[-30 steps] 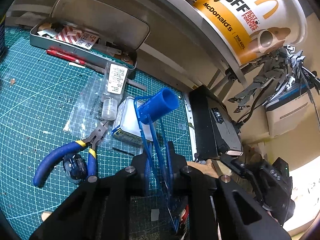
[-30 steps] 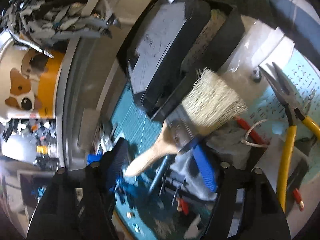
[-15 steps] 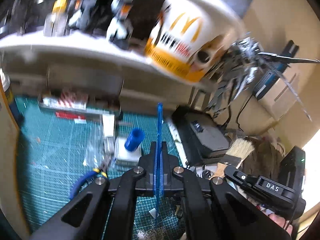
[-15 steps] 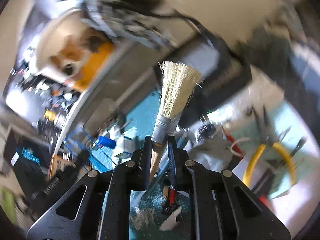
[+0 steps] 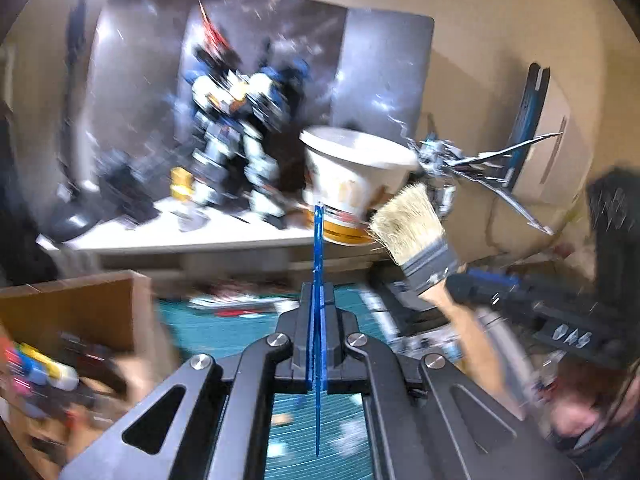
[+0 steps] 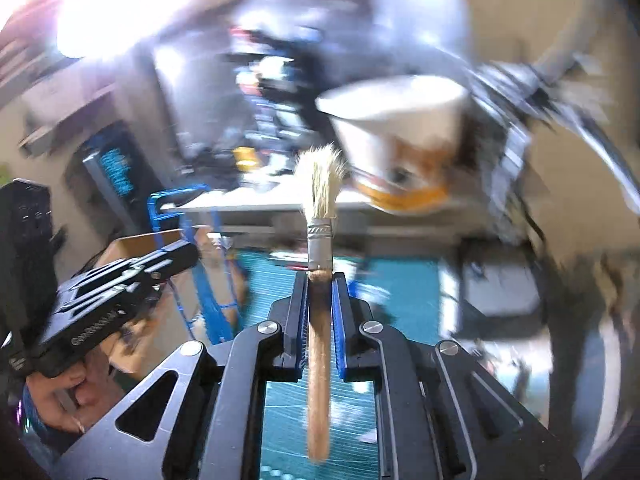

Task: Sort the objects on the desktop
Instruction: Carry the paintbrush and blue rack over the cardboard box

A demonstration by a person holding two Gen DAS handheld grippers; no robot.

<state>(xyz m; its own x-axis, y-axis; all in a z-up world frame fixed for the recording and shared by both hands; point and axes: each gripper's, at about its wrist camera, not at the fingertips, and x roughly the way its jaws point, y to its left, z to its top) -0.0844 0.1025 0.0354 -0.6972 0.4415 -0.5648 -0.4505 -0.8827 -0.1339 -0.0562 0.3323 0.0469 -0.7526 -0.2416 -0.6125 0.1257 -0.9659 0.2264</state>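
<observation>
Blue plastic, thin and seen edge-on, is what my left gripper [image 5: 318,320] is clamped on: a blue plastic frame [image 5: 318,264] pinched flat between fully closed fingers, its long axis running straight up and away from me toward the McDonald's paper bucket [image 5: 352,184] on the white shelf [image 5: 180,236]. From this left wrist view the paintbrush [image 5: 420,240] stands to the right, bristles up and tilted left, wooden handle slanting down toward my right gripper [image 5: 472,288]. A cardboard box [image 5: 72,308] sits at lower left above the green cutting mat [image 5: 320,432]. From the right wrist view, my right gripper [image 6: 320,312] is closing its narrow gap on the brush's wooden handle, ferrule just past the fingertips, bristles pointing straight up at the bucket. At left, my left gripper [image 6: 192,252] carries the blue frame broadside.
</observation>
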